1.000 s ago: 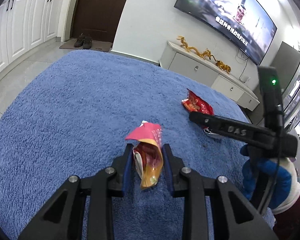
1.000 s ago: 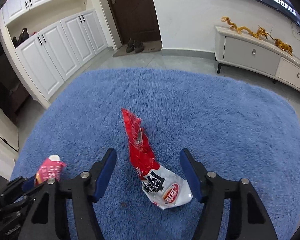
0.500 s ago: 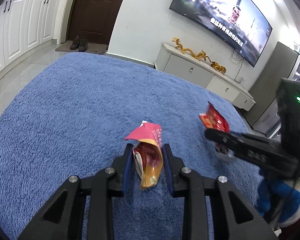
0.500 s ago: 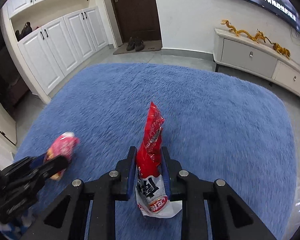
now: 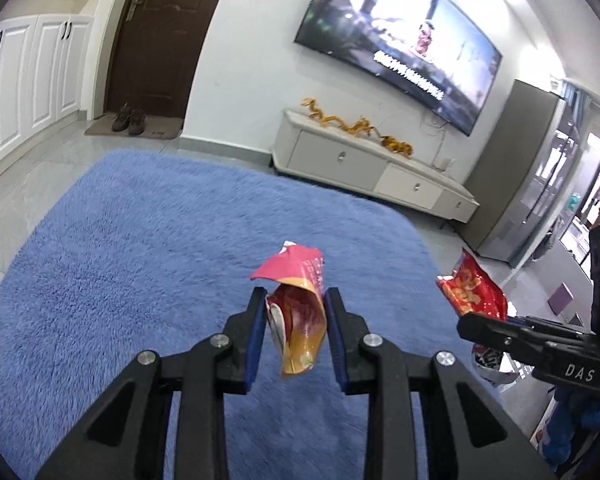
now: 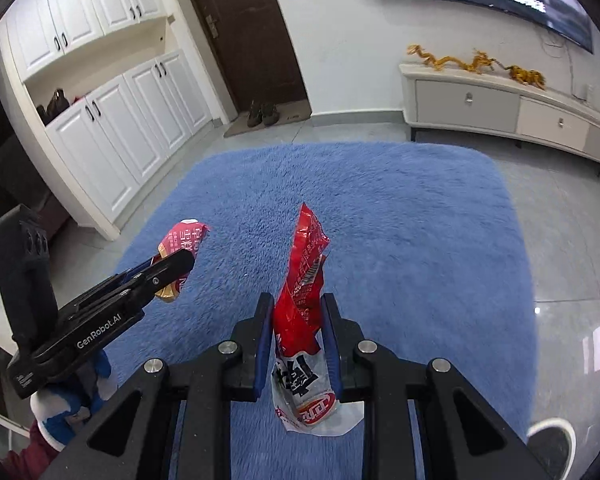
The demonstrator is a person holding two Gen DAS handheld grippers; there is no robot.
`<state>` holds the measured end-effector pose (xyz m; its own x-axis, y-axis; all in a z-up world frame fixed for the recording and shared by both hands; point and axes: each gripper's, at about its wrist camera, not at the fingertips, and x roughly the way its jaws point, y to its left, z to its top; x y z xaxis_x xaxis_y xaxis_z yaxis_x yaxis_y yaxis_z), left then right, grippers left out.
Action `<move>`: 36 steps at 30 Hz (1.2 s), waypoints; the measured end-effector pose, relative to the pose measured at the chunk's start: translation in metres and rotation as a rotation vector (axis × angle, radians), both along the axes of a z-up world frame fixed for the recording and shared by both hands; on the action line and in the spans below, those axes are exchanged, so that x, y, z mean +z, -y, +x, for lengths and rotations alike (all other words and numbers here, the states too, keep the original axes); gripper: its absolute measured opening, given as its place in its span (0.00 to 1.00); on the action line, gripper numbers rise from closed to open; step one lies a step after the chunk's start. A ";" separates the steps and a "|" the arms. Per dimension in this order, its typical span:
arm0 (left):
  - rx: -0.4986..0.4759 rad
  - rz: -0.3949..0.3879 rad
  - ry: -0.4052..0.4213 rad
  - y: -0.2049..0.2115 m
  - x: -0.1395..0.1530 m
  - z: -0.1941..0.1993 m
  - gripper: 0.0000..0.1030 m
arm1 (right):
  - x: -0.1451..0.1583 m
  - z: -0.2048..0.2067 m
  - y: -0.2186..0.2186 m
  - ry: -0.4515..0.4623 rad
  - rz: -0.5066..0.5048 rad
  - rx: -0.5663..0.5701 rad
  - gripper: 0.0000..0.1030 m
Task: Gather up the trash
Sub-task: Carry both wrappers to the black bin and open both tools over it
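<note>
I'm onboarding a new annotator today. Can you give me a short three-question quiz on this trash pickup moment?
1. True or false: the left hand-held gripper is shut on the pink and yellow wrapper.
2. What does the right hand-held gripper hold? A) a shoe B) the red and white snack bag C) nothing
3. Fill in: below both wrappers lies a ____ rug.

Key: 1 true; 2 B; 3 blue.
</note>
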<state>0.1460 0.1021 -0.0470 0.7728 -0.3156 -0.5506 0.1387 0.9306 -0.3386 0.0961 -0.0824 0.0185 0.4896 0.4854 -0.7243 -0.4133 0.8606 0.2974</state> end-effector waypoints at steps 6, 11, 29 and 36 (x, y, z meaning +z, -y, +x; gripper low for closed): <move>-0.038 -0.002 0.050 0.014 0.034 -0.034 0.26 | 0.031 -0.041 0.036 0.039 0.052 -0.062 0.21; -0.090 -0.010 0.080 0.034 0.058 -0.060 0.26 | 0.049 -0.069 0.073 0.068 0.080 -0.122 0.21; -0.400 0.066 0.053 0.207 0.085 -0.099 0.27 | 0.039 -0.137 0.247 0.099 0.170 -0.477 0.21; -0.564 0.188 -0.044 0.315 0.045 -0.098 0.27 | -0.010 -0.133 0.308 0.014 0.212 -0.588 0.21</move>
<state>0.0479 -0.2133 -0.0021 0.4896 -0.5648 -0.6643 0.6190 0.7617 -0.1915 -0.0365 -0.3903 0.0086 0.7271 0.2649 -0.6334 0.1063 0.8680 0.4850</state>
